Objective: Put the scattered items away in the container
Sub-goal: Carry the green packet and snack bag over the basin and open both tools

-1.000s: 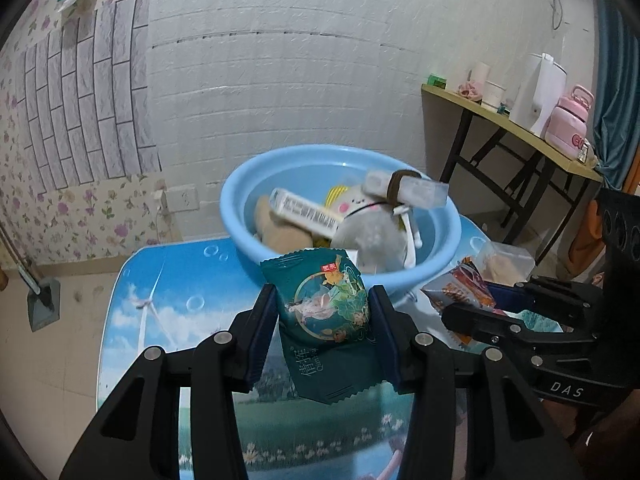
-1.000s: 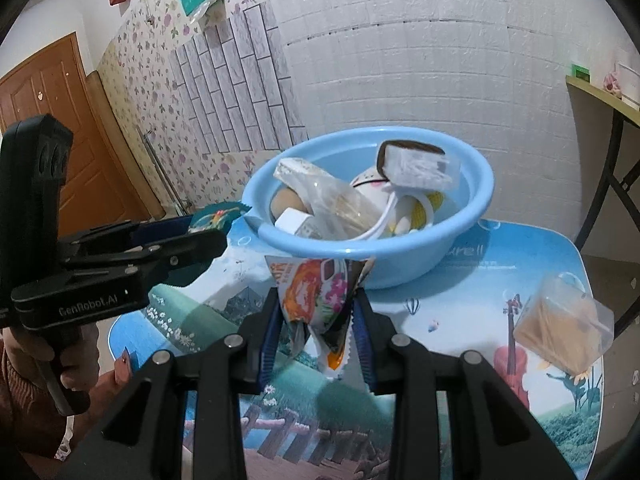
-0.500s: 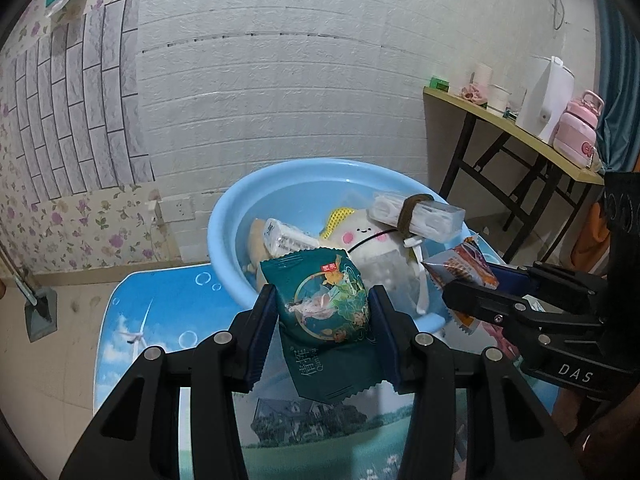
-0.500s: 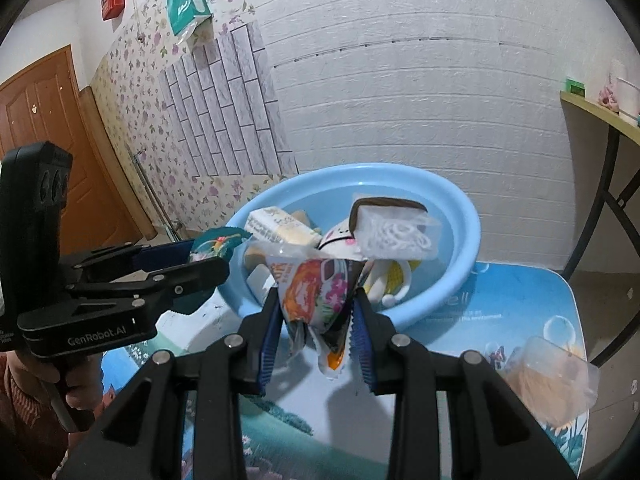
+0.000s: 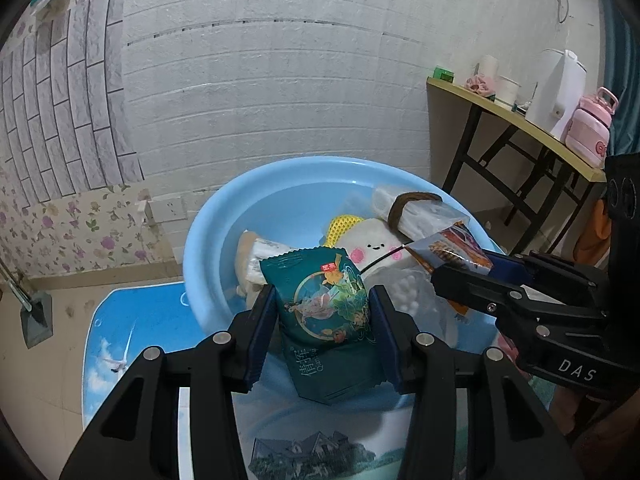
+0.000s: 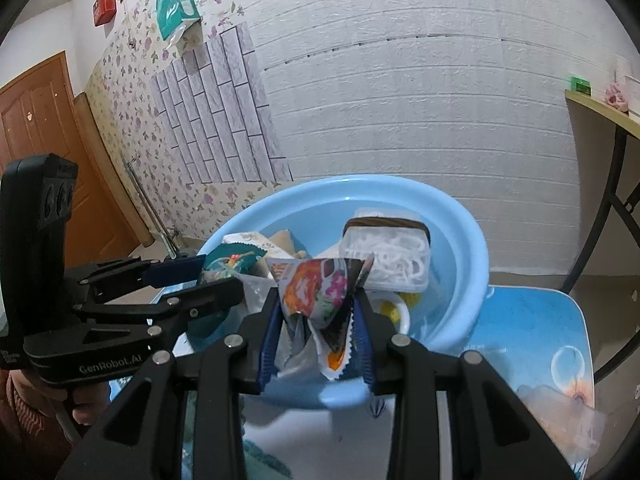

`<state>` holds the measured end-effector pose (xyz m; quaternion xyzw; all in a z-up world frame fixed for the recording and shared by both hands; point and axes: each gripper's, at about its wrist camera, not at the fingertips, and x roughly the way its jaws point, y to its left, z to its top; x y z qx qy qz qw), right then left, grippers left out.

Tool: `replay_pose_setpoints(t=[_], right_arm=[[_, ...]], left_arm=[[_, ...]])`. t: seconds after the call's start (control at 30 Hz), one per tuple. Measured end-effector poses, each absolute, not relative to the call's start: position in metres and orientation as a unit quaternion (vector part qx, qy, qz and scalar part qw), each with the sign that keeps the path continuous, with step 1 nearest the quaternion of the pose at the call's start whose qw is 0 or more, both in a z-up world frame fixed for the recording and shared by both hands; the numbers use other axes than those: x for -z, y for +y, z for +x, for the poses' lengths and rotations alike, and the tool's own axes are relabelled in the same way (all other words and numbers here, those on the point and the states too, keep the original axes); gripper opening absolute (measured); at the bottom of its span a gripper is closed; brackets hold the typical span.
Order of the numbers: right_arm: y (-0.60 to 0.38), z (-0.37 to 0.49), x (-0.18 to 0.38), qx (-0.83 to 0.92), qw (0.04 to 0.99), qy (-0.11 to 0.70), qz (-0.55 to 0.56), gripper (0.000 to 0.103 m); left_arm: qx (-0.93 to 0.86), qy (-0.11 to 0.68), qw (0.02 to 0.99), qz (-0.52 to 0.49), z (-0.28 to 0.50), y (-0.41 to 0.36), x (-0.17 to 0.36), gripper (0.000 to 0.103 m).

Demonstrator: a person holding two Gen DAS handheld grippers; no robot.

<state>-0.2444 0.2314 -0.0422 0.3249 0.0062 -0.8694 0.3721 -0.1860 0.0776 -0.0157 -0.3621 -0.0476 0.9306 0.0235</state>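
My left gripper (image 5: 324,320) is shut on a dark green snack packet (image 5: 326,314), held over the near rim of the light blue basin (image 5: 208,240). In the right wrist view my right gripper (image 6: 318,320) is shut on a crumpled orange and white snack packet (image 6: 316,294), also above the basin (image 6: 464,232) near edge. The basin holds a white plush with a face (image 5: 372,246), a clear bag of white pieces (image 6: 388,258) and several other wrapped items. Each gripper shows in the other's view: the right one (image 5: 460,268) beside the left, the left one (image 6: 208,276) with the green packet (image 6: 232,258).
The basin stands on a low table with a printed blue scenery cover (image 6: 532,320). A clear bag with something tan (image 6: 560,416) lies on the table's right corner. A wooden side table (image 5: 516,116) with a kettle and pink bottle stands to the right. A white brick wall is behind.
Both grippers have carried their packets forward, from over the table to above the basin's near rim. The basin looks larger and closer in both views.
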Motion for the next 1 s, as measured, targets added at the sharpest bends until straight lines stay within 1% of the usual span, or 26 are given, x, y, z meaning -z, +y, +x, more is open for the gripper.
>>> replay_pose_setpoints(t=[0.17, 0.23, 0.3, 0.37, 0.4, 0.43, 0.47, 0.53, 0.6, 0.83, 1.0], right_arm=[[0.229, -0.258, 0.050, 0.867, 0.367, 0.004, 0.338, 0.034], [0.230, -0.259, 0.053, 0.864, 0.369, 0.002, 0.342, 0.035], [0.229, -0.257, 0.053, 0.867, 0.368, 0.013, 0.336, 0.037], [0.230, -0.254, 0.053, 0.868, 0.367, 0.018, 0.334, 0.041], [0.231, -0.253, 0.053, 0.869, 0.365, 0.018, 0.333, 0.046], [0.233, -0.252, 0.053, 0.871, 0.362, 0.014, 0.332, 0.048], [0.236, -0.250, 0.053, 0.871, 0.364, 0.008, 0.329, 0.049], [0.242, -0.246, 0.051, 0.873, 0.366, -0.004, 0.323, 0.054], [0.248, -0.240, 0.050, 0.875, 0.366, -0.009, 0.316, 0.055], [0.263, -0.226, 0.044, 0.883, 0.359, 0.000, 0.304, 0.056], [0.283, -0.222, 0.046, 0.887, 0.343, -0.012, 0.309, 0.056]], left_arm=[[-0.927, -0.045, 0.024, -0.373, -0.193, 0.079, 0.027, 0.050], [-0.926, -0.044, 0.026, -0.374, -0.192, 0.080, 0.028, 0.055], [-0.926, -0.051, 0.029, -0.373, -0.190, 0.080, 0.028, 0.058], [-0.927, -0.054, 0.028, -0.371, -0.188, 0.080, 0.026, 0.060], [-0.927, -0.054, 0.028, -0.369, -0.185, 0.080, 0.025, 0.062], [-0.928, -0.054, 0.028, -0.368, -0.183, 0.081, 0.024, 0.065], [-0.928, -0.054, 0.029, -0.367, -0.181, 0.082, 0.023, 0.066], [-0.930, -0.050, 0.028, -0.364, -0.175, 0.085, 0.021, 0.070], [-0.931, -0.044, 0.026, -0.362, -0.170, 0.088, 0.019, 0.070], [-0.932, -0.040, 0.024, -0.359, -0.157, 0.099, 0.015, 0.072], [-0.932, -0.047, 0.033, -0.358, -0.149, 0.111, 0.013, 0.074]])
